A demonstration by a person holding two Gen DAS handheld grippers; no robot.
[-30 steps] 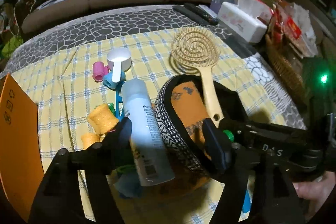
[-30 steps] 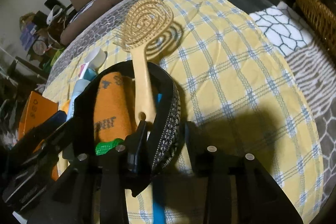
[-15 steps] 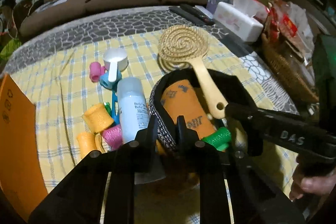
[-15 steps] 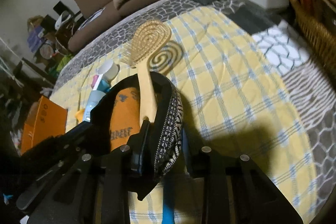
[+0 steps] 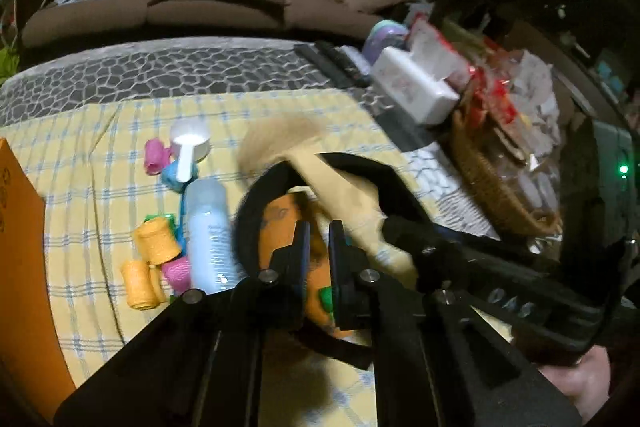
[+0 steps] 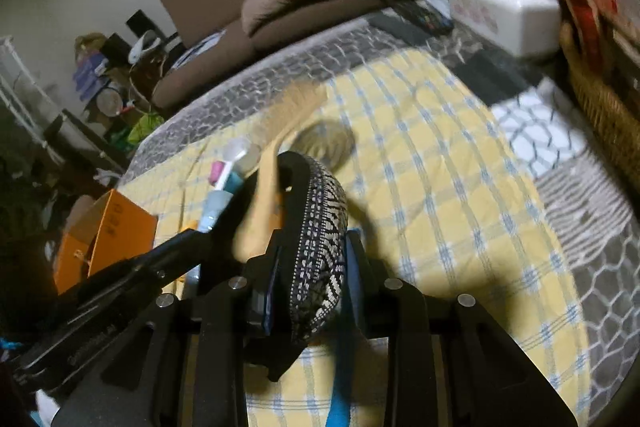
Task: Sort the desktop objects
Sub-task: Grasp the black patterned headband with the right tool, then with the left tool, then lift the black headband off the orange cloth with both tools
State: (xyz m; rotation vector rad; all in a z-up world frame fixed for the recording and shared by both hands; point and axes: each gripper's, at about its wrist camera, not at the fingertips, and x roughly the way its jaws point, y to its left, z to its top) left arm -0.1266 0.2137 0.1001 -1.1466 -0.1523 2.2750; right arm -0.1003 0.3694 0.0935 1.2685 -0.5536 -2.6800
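- A black patterned pouch (image 6: 320, 227) hangs between two handheld grippers above a yellow checked cloth (image 6: 440, 195).
- The left gripper (image 5: 318, 251) has its fingers pressed almost together, pinching the near rim of the pouch.
- The right gripper (image 6: 312, 267) clamps the pouch's patterned side wall between its fingers.
- The pouch's long axis runs away from both sets of fingers, mouth facing up; both hands are equally close to it.
- A tan hairbrush (image 5: 340, 195) pokes out of the mouth, angled away beyond the fingertips; it is blurred.
- Loose hair rollers (image 5: 156, 239), a pale bottle (image 5: 208, 227) and a white scoop (image 5: 188, 147) lie left of the left fingers.
- Compared with a second ago, the left fingers, then spread wide, have shut on the rim, and the pouch has lifted off the cloth.
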